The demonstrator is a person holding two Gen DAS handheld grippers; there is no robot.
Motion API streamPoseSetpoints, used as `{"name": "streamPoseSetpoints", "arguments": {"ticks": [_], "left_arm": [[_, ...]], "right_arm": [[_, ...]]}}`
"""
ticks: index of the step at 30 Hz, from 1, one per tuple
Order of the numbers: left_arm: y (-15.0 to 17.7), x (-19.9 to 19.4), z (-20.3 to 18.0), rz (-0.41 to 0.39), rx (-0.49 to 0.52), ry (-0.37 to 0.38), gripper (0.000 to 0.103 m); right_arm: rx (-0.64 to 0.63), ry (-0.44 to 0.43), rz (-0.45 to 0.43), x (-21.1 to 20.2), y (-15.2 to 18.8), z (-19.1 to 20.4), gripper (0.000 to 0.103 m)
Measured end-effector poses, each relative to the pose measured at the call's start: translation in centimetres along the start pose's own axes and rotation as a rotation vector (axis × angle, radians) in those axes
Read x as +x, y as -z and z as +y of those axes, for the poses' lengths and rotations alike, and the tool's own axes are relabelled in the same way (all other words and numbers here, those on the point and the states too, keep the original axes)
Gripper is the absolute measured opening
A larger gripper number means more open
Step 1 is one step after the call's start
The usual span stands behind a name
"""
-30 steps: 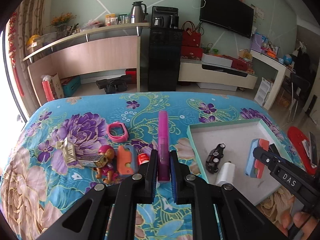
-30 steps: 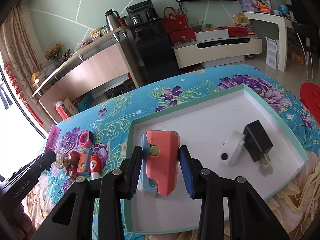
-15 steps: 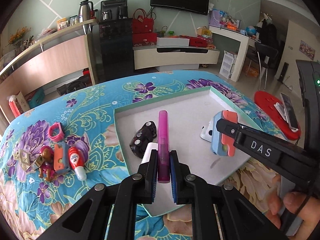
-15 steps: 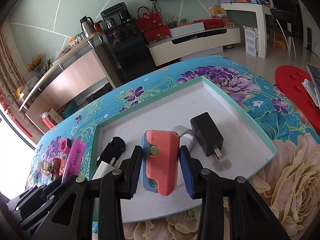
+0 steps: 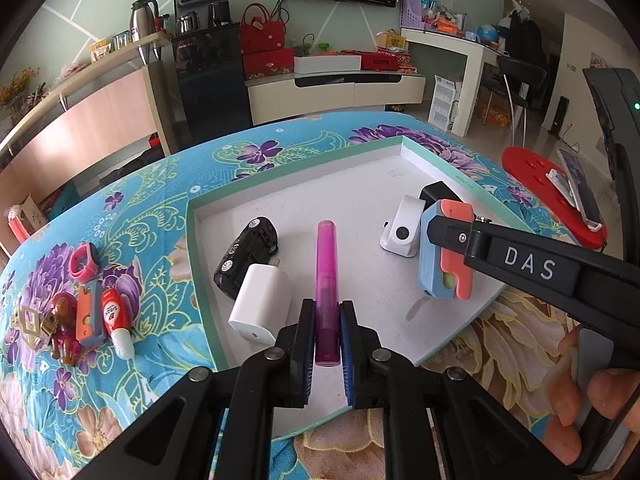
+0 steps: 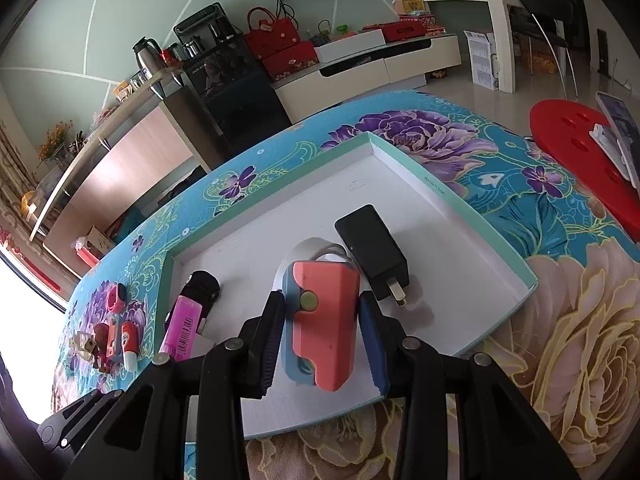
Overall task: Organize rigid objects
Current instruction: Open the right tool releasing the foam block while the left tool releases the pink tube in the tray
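The sorting looks a good way through but not finished. Already in the white tray (image 5: pixel 360 184), which fills the middle of the left wrist view, lie a black toy car (image 5: pixel 246 262), a white charger block (image 5: pixel 260 300), a small white camera-like gadget (image 5: pixel 402 232) and a black plug adapter (image 6: pixel 372 246). Both claws hover over the tray with fresh loads: the left gripper (image 5: pixel 327 340) is pinched tight on a slim, translucent pink lighter (image 5: pixel 326 280) with a barcode sticker on its flat side, and the right gripper (image 6: pixel 320 328) is clamped on a chunky coral-and-blue plastic toy (image 6: pixel 320 320) with a round green button. Left to gather, at the far left of the frame on the floral cloth (image 5: pixel 132 208), are a pink watch (image 5: pixel 82 262), a figurine (image 5: pixel 64 320), a second coral-and-blue toy (image 5: pixel 88 316), a red-and-white tube (image 5: pixel 116 320) and a gold piece (image 5: pixel 26 318).
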State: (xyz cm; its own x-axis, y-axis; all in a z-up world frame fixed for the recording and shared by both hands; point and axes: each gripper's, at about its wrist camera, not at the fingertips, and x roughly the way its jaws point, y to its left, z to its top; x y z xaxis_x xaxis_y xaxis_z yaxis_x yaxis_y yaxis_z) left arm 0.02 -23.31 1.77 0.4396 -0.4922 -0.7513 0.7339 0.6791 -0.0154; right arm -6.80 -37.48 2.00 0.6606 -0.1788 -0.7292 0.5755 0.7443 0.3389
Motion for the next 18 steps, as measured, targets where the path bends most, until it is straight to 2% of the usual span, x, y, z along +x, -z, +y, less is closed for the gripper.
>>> {"name": "streamPoseSetpoints", "arguments": {"ticks": [18], "left_arm": [[0.6,2.6,-0.1,0.057,0.010,-0.039,0.013]], "right_arm": [[0.008,-0.020,0.035,0.9,0.2,-0.6,0.038]]}}
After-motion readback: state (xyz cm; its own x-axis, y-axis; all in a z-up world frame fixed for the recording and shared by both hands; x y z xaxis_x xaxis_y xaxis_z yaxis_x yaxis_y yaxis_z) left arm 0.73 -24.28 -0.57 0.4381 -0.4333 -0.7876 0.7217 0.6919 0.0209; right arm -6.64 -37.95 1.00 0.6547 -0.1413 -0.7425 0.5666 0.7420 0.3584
